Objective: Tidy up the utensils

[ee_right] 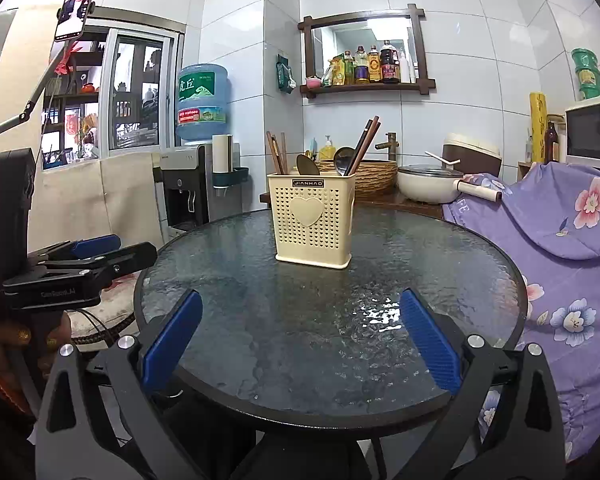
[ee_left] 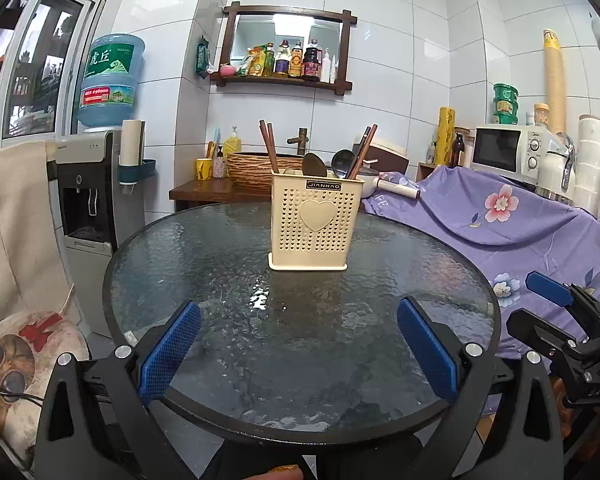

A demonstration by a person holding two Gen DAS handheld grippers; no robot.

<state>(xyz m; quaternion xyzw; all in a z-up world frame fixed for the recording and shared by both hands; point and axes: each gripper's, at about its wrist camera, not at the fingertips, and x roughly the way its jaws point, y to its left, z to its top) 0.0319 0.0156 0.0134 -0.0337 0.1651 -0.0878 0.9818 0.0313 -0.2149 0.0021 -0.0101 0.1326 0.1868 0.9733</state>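
A cream perforated utensil holder (ee_left: 314,224) with a heart on its front stands upright on the round glass table (ee_left: 204,264), toward the far side. It holds brown chopsticks (ee_left: 269,146) on the left, more chopsticks (ee_left: 364,150) on the right, and two spoons (ee_left: 314,165) between them. My left gripper (ee_left: 299,354) is open and empty above the near table edge. In the right wrist view the holder (ee_right: 314,222) stands on the table (ee_right: 440,264), and my right gripper (ee_right: 300,340) is open and empty above the near edge. No utensil lies on the table.
A purple flowered cloth (ee_left: 512,216) covers furniture to the right. A water dispenser (ee_left: 88,184) stands to the left. A wooden counter with a woven basin (ee_left: 252,166) is behind the table. A white pot (ee_right: 428,184) sits on it. A microwave (ee_left: 508,150) is at the back right.
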